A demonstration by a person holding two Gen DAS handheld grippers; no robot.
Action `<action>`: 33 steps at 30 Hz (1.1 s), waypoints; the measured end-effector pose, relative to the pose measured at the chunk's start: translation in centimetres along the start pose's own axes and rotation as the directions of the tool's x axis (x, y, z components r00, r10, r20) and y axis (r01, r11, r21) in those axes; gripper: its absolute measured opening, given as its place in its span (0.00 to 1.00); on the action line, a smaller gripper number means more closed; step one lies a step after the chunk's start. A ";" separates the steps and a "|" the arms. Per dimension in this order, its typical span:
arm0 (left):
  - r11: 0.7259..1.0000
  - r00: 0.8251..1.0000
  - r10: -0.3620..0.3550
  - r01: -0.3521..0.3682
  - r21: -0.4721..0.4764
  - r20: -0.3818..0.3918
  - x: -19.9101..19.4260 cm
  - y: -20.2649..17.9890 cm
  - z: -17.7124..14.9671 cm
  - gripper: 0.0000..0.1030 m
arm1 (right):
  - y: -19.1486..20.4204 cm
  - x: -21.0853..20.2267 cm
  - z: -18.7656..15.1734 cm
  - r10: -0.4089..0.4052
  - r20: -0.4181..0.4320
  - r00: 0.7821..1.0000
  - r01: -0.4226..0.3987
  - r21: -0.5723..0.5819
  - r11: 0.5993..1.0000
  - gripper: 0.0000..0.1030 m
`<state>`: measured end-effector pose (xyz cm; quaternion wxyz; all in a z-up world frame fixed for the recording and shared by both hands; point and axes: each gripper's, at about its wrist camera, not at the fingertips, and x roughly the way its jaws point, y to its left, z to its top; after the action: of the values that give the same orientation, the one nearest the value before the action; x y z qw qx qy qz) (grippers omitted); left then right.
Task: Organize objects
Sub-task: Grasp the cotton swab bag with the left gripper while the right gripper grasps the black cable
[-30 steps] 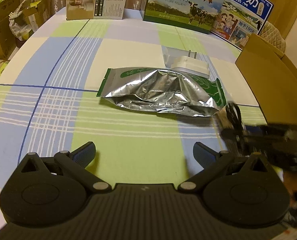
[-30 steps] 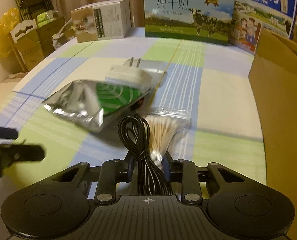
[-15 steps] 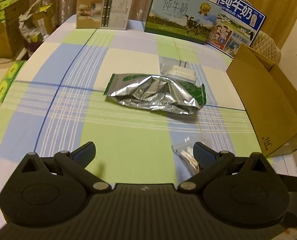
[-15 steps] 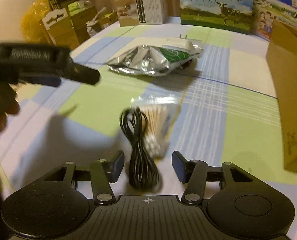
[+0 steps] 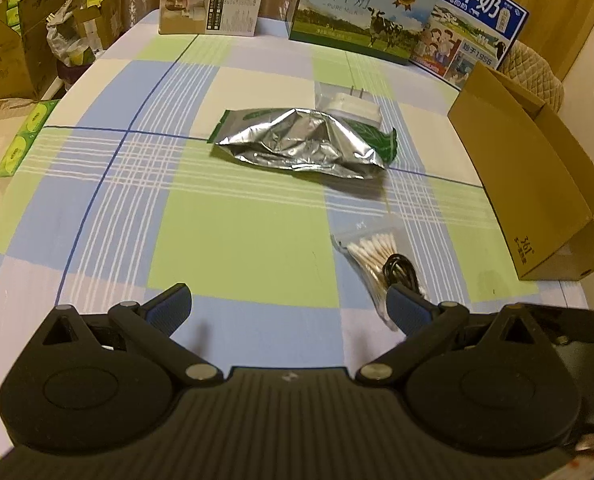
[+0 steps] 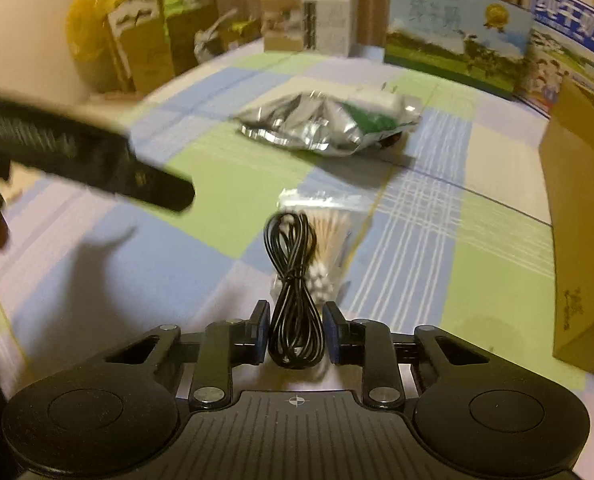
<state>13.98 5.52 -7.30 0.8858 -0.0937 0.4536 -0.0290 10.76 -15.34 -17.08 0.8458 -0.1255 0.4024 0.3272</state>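
The right gripper (image 6: pixel 295 336) has its jaws drawn in close on either side of the coiled black cable (image 6: pixel 295 280), apparently pinching its lower loops (actual contact is hard to confirm). Just beyond lies the bag of cotton swabs (image 6: pixel 329 236), touching the cable. The left gripper (image 5: pixel 287 310) hangs wide and empty above the tabletop (image 5: pixel 237 240). Farther out sit the foil pouch (image 5: pixel 305 142) and, against its far edge, the bagged white charger (image 5: pixel 351 106). The cardboard box (image 5: pixel 525 172) stands open at the right. Judging by this, nothing appears packed yet: the cable is the first pick, and the swabs, pouch and charger remain.
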 end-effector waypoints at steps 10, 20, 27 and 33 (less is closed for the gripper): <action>0.997 0.994 -0.079 0.081 0.019 -0.069 3.9 -4.7 0.3 0.99 | -5.2 -2.6 -2.1 -0.124 -0.002 0.992 0.123 0.143 0.982 0.24; 0.997 0.995 -0.065 0.069 0.047 -0.082 6.5 -6.9 1.0 0.88 | -5.9 -1.4 -2.4 -0.123 0.017 0.992 0.120 0.133 0.984 0.38; 0.995 0.993 -0.057 0.066 0.080 -0.100 7.9 -7.9 1.2 0.65 | -6.8 -0.8 -2.8 -0.142 0.001 0.990 0.139 0.173 0.975 0.19; 0.990 0.996 -0.014 0.026 0.136 -0.091 8.2 -8.3 1.1 0.22 | -7.7 -1.5 -3.3 -0.159 0.006 0.987 0.153 0.235 0.960 0.18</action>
<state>19.95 -3.57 -11.57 0.8686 -0.0356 0.4888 -0.0733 13.13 -23.36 -18.46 0.8827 -0.0522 0.4165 0.2113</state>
